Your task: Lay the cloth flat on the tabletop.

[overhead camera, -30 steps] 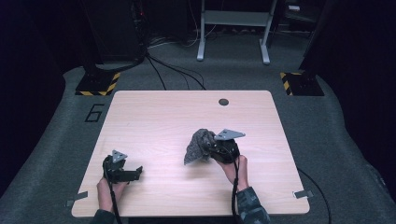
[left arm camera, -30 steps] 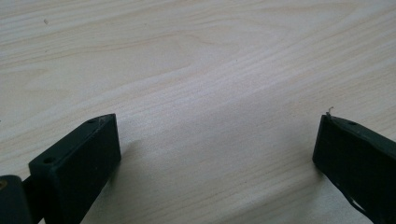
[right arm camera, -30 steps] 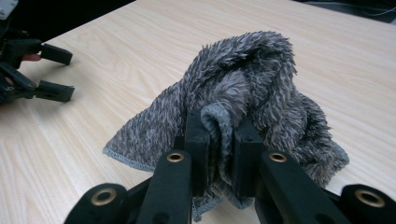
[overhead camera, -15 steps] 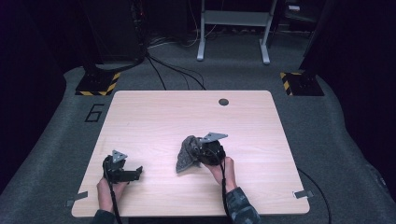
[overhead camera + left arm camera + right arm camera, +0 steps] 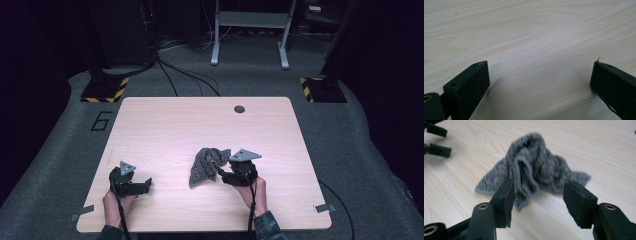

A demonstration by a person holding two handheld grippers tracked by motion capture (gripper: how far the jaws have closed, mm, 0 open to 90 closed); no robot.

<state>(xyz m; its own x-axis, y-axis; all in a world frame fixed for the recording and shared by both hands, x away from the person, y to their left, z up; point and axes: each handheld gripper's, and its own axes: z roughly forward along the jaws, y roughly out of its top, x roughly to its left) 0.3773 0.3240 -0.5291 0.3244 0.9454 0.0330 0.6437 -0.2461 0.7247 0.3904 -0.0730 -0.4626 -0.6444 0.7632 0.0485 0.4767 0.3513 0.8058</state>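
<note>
A crumpled grey knitted cloth (image 5: 204, 166) (image 5: 534, 173) lies in a heap on the light wooden table (image 5: 200, 120), right of centre near the front. My right gripper (image 5: 223, 173) (image 5: 538, 191) sits just right of it, pointing at it. Its jaws have just been opening and now stand open. A fold of the cloth's near edge reaches into the gap beside one jaw, and no pad presses on it. My left gripper (image 5: 145, 184) (image 5: 540, 72) rests low over bare wood at the front left, open with nothing between its jaws.
A small dark round grommet (image 5: 239, 109) sits near the table's far edge. Beyond the table are grey carpet, cables, black stands with yellow-striped bases (image 5: 105, 90) and a metal frame (image 5: 250, 35). The left gripper (image 5: 436, 140) appears far off in the right gripper view.
The right gripper carried the cloth a little left and nearer, then opened and drew back to the right. The cloth now lies loose on the table. The left gripper stayed put.
</note>
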